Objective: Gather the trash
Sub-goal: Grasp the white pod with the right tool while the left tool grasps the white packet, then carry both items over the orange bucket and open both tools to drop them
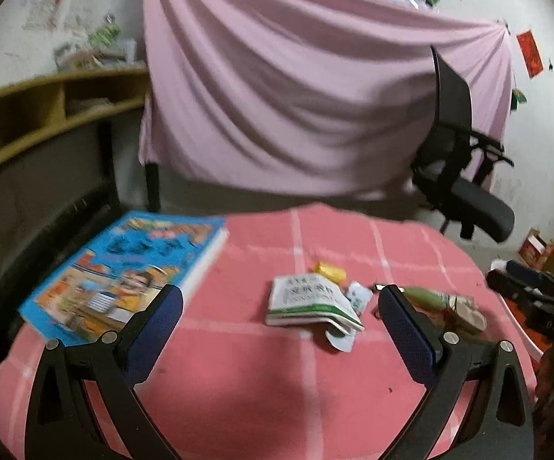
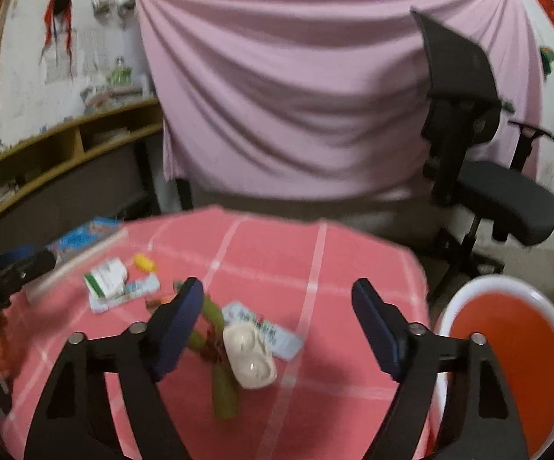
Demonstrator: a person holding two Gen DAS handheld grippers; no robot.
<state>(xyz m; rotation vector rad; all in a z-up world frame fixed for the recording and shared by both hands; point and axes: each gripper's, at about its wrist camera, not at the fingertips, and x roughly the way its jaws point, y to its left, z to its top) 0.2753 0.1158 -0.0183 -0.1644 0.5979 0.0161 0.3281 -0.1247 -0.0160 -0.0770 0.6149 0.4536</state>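
- Left gripper (image 1: 280, 294): jaws stand wide apart over the near part of the worktop (image 1: 238, 383), nothing between the pads; only the fingers and linkage show, the holder is cut off by the frame.
- Right gripper (image 2: 277, 291): jaws partly open, gripping nothing. A pale moulded plastic tray (image 2: 249, 358) and green stalks (image 2: 223, 387) lie on the cloth below and between the fingers; contact cannot be made out through the blur.
- Worktop: covered in a pink checked cloth; its near edge is hidden behind both grippers.
- Trash, middle of the worktop: a crumpled white-and-green paper box (image 1: 309, 303) with print too blurred to read; a small yellow wrapper (image 1: 330, 271) just beyond it; a flat pale-blue packet (image 2: 267, 331) partly under the tray.
- Book (image 1: 123, 276): blue cover, far left of the worktop, its near corner hidden by a left finger.
- Bin (image 2: 507, 364): white rim, red liner, just right of the worktop; its lower part is cut off.
- Office chair (image 2: 480, 153): black, far right, standing before a pink draped sheet (image 2: 296, 88) that hides whatever it hangs over.
- Shelf (image 1: 39, 115): far left, contents too blurred to tell.
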